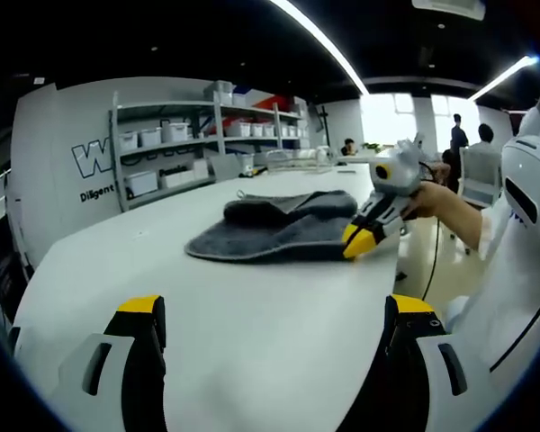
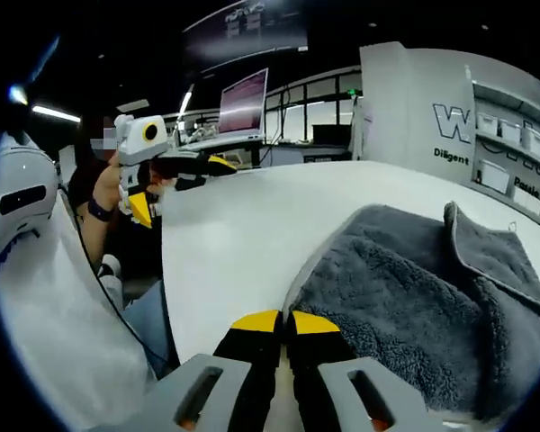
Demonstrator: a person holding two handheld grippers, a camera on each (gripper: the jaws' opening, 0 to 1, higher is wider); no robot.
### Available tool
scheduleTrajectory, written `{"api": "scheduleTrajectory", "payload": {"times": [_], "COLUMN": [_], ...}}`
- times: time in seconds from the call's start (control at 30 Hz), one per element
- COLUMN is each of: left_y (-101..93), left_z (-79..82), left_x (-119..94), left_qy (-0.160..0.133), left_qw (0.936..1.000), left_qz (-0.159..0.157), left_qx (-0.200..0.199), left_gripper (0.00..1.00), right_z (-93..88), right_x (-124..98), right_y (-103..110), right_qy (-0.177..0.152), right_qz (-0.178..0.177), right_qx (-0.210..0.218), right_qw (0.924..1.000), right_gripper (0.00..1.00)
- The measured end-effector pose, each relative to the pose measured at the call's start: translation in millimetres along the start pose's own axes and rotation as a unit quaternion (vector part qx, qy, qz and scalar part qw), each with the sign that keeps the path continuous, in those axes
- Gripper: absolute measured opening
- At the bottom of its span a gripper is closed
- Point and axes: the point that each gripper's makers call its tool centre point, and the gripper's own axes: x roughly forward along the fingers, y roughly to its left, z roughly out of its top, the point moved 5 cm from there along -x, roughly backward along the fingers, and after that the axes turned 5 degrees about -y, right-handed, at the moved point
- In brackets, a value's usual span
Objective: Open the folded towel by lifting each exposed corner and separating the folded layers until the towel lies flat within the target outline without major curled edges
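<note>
A grey towel (image 1: pixel 283 229) lies folded on the white desk (image 1: pixel 207 306), one layer turned back along its far side; the right hand-held gripper (image 1: pixel 358 241) rests at the towel's near right edge, tips pressed together; the left hand-held gripper (image 1: pixel 274 310) hovers wide apart over bare desk, well short of the towel.

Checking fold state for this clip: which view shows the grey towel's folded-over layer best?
The right gripper view: the grey towel is close, with its folded-over flap and pile texture clear. The left gripper view shows the whole towel farther off on the white table, with the right gripper at its edge.
</note>
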Motion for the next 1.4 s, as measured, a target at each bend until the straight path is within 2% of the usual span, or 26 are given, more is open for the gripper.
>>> {"api": "scheduleTrajectory", "payload": {"times": [0.23,0.47,0.63,1.0,1.4], "left_y": [4.3,7.4,8.6,11.2,13.6], "left_z": [-1.9,-3.5,-5.5,-6.9,-9.9], "left_x": [-7,-10,-10,-12,-14], "left_qy": [0.000,0.000,0.002,0.003,0.006], "left_qw": [0.9999,0.9999,0.9999,0.9999,0.9998], "left_qz": [0.010,0.015,0.012,0.011,0.012], "left_qx": [-0.004,-0.006,-0.008,-0.009,-0.013], "left_gripper": [0.99,0.99,0.99,0.99,0.99], "right_z": [10.5,20.0,26.1,38.1,46.6], "right_x": [25,49,63,93,117], "right_y": [9,15,19,28,38], "right_qy": [-0.003,-0.012,-0.016,-0.017,-0.024], "right_qz": [0.025,0.047,0.054,0.067,0.085], "right_qx": [0.001,0.023,0.038,0.041,0.051], "right_qw": [0.9997,0.9986,0.9977,0.9968,0.9948], "right_gripper": [0.00,0.00,0.00,0.00,0.00]}}
